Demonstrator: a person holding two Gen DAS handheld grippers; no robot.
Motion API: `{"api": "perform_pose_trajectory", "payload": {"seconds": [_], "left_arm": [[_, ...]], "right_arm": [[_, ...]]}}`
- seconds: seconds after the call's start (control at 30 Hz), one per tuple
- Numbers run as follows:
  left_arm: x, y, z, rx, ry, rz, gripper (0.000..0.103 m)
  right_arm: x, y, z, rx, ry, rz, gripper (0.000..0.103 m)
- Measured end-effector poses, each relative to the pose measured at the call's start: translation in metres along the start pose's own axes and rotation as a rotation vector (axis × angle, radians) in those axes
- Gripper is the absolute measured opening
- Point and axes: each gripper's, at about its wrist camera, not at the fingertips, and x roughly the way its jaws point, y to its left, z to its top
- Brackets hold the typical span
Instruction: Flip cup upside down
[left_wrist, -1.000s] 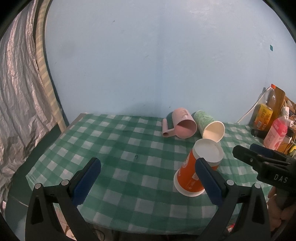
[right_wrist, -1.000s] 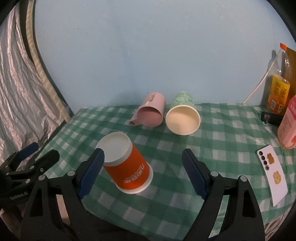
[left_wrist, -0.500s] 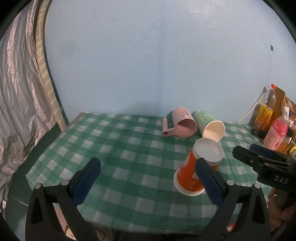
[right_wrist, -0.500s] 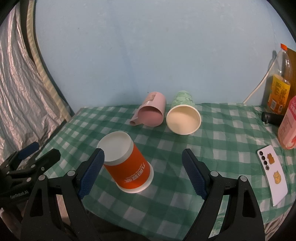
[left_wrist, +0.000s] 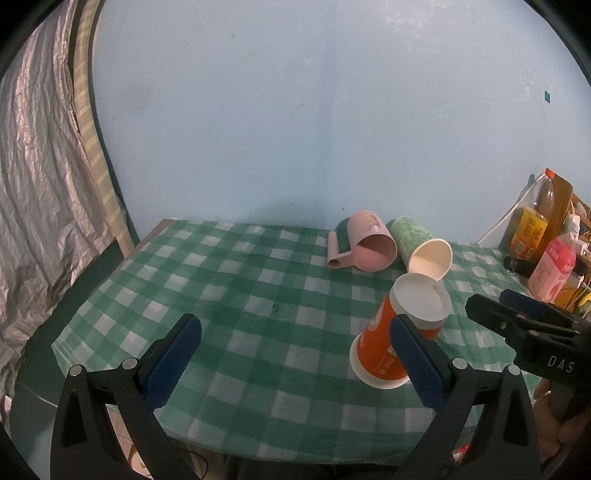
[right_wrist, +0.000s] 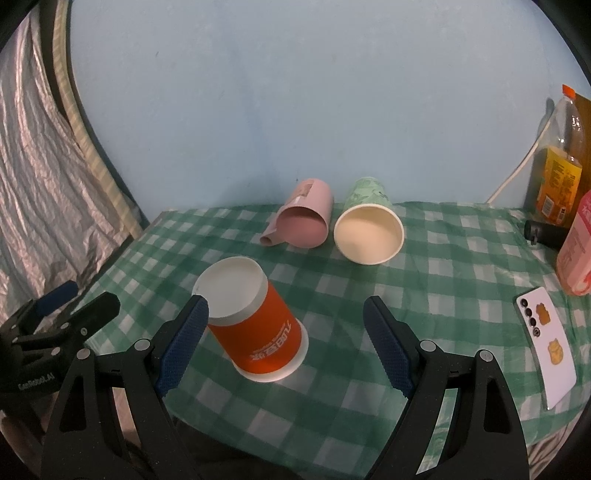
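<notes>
An orange paper cup (right_wrist: 258, 325) stands upside down on the green checked tablecloth (right_wrist: 443, 258), rim down and white base up; it also shows in the left wrist view (left_wrist: 400, 336). A pink mug (right_wrist: 304, 221) and a green paper cup (right_wrist: 369, 229) lie on their sides behind it, mouths toward me. My right gripper (right_wrist: 286, 314) is open and empty, just in front of the orange cup, its left finger beside the cup. My left gripper (left_wrist: 295, 332) is open and empty over the table's front edge, left of the cup.
A phone (right_wrist: 546, 336) lies at the right on the cloth. Bottles (right_wrist: 557, 177) and a pink container (right_wrist: 578, 251) stand at the far right by the blue wall. A silver curtain (left_wrist: 40, 184) hangs at the left. The table's front edge is just below both grippers.
</notes>
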Motion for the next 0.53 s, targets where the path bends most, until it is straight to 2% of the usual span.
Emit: {"api": "perform_pose_trajectory", "payload": {"seconds": [0.53], "left_arm": [[0.0041, 0.0000, -0.0022, -0.009, 0.005, 0.009, 0.103]], "right_arm": [[0.0025, 0.0003, 0.0011, 0.000, -0.001, -0.007, 0.085]]}}
